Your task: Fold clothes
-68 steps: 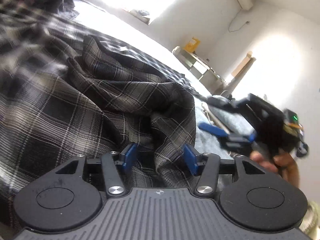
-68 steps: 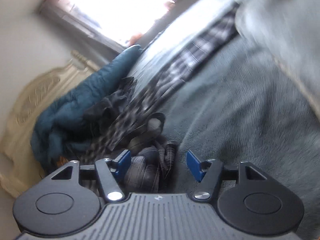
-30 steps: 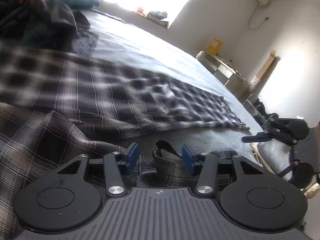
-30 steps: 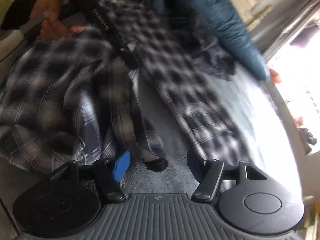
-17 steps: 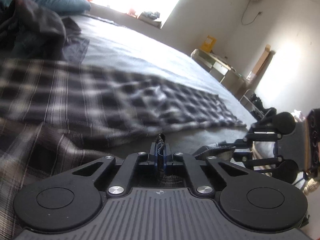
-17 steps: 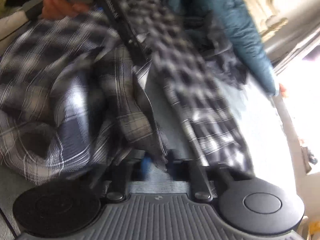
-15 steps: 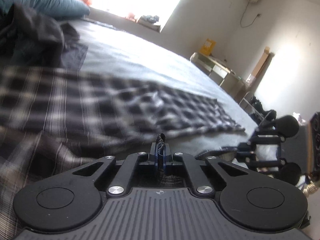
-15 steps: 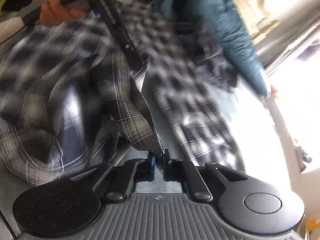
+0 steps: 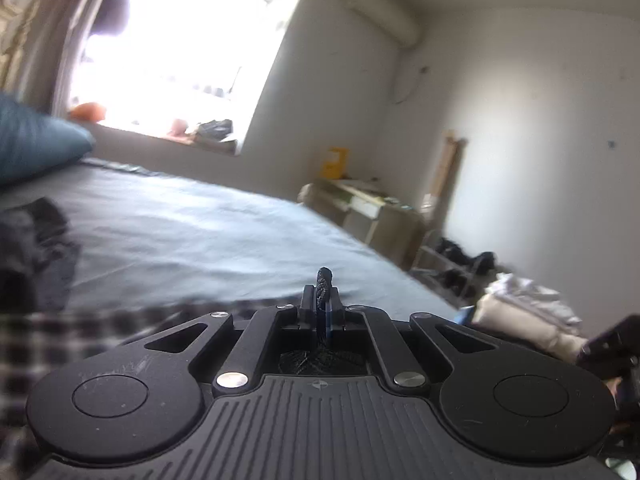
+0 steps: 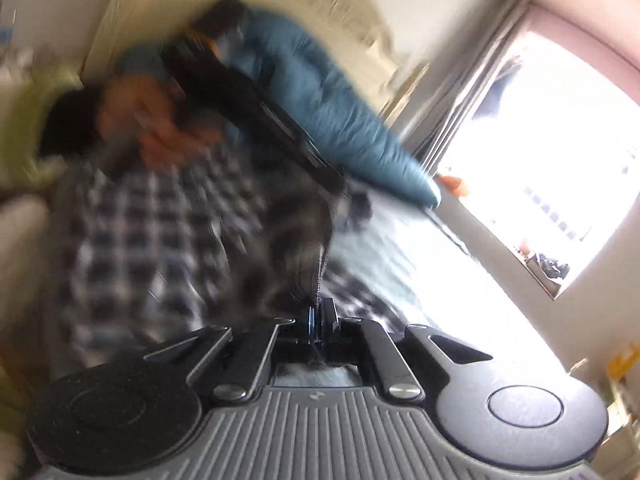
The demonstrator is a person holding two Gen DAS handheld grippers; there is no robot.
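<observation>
The black-and-white plaid shirt (image 10: 152,232) hangs blurred between the two grippers above the grey bed (image 9: 192,232). My left gripper (image 9: 322,300) is shut on a dark edge of the plaid shirt (image 9: 323,280) that sticks up between its pads; more plaid shows low at the left. My right gripper (image 10: 318,316) is shut on another edge of the shirt (image 10: 308,256), which rises from its pads. The left gripper's black body (image 10: 256,116) and the hand holding it show blurred in the right wrist view.
A teal pillow (image 10: 332,120) and dark clothes (image 9: 28,248) lie at the head of the bed by the bright window (image 9: 188,40). A low desk (image 9: 368,208), a shoe rack (image 9: 452,264) and a pile of pale laundry (image 9: 524,304) stand along the right wall.
Both grippers closed on the shirt's edges about half a second ago and have since lifted and swung up, so the shirt now hangs between them, with strong motion blur.
</observation>
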